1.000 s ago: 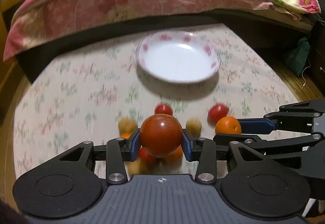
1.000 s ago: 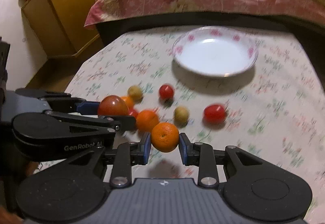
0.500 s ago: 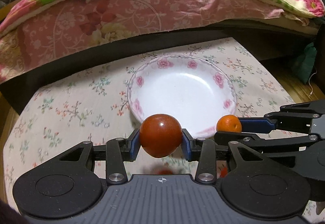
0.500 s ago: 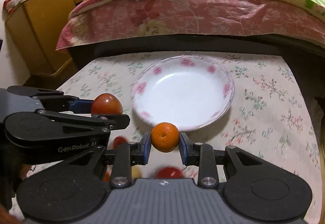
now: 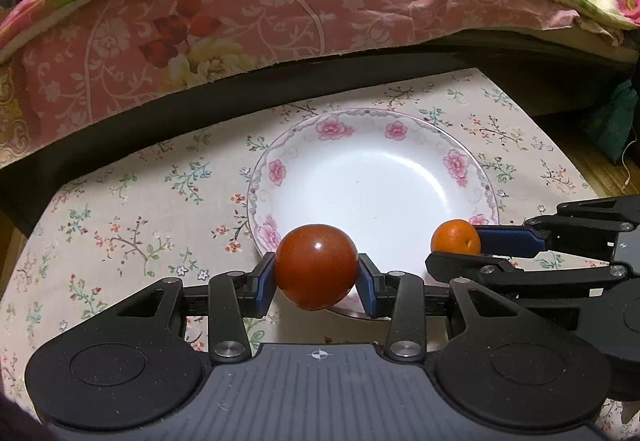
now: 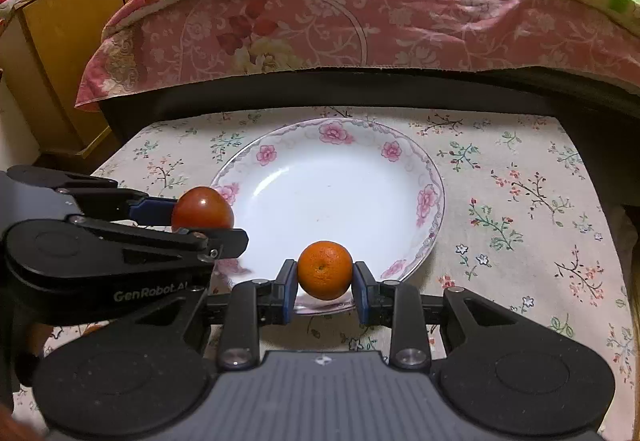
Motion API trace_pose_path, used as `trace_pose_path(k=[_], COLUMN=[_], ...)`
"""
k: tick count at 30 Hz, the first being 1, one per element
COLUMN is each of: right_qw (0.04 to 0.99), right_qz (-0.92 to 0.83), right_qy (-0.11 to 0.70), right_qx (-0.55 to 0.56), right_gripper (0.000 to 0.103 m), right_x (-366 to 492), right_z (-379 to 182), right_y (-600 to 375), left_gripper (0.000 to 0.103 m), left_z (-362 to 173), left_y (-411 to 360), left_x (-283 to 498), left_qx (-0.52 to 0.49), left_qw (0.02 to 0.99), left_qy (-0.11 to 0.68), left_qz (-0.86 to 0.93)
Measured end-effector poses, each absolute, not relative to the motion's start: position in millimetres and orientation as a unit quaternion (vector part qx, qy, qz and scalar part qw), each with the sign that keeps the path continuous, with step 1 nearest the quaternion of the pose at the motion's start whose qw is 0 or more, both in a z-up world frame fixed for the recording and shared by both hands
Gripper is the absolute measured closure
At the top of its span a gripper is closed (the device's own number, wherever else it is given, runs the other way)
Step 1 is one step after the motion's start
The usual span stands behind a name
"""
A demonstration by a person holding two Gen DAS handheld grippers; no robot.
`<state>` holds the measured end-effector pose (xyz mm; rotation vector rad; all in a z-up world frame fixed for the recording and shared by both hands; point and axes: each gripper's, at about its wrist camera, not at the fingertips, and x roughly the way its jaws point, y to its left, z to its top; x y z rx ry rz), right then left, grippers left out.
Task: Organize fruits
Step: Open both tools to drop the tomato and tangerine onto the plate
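Backdrop: bed [image 5: 280, 21] with pink floral quilt across the top of both views; wooden cabinet [image 6: 60, 41] at upper left of the right wrist view.
Surface: floral cloth [image 5: 120, 221] spread under everything, filling the lower half of both frames.
Left claw [image 5: 316, 283]: clamped on a red tomato [image 5: 316, 267], low centre of the left wrist view, over the plate's near rim.
Plate [image 5: 460, 165]: white, pink-flowered rim, bare inside, centre frame.
Right claw [image 6: 325, 289]: clamped on a small orange [image 6: 325, 269], likewise over the near rim; seen at right edge in the left wrist view.
Just changed: a second ago loose fruit lay between claws and a far plate; now plate looms close, loose fruit gone from sight.
Meaning: carry nearly done, release into the plate likely next.
Orientation: both fruits near round, no clear long axis; orange's stem dimple facing the camera, tomato's stem end not visible.
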<state>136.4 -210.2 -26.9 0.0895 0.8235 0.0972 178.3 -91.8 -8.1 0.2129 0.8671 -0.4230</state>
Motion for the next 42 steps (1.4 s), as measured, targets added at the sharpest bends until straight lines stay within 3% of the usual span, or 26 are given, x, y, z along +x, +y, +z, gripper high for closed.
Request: trace_pose_path(k=[21,42], right_qw=[0.919,0.927], right_qz=[0.039,0.043], right_qy=[0.39,0.372], right_qx=[0.034,0.028], right_gripper=[0.072,0.068], right_x=[141,121], right_z=[-28,-8], right_y=[-211,-200], left_gripper=[0.045,0.042], left_z=[-6,12], left_y=[-91,-79], left_x=[179,153], left_qx=[0.104,0.107], left_qw=[0.885,0.889], left_qy=[0.409,0.4], left_qz=[-0.196,-0.197])
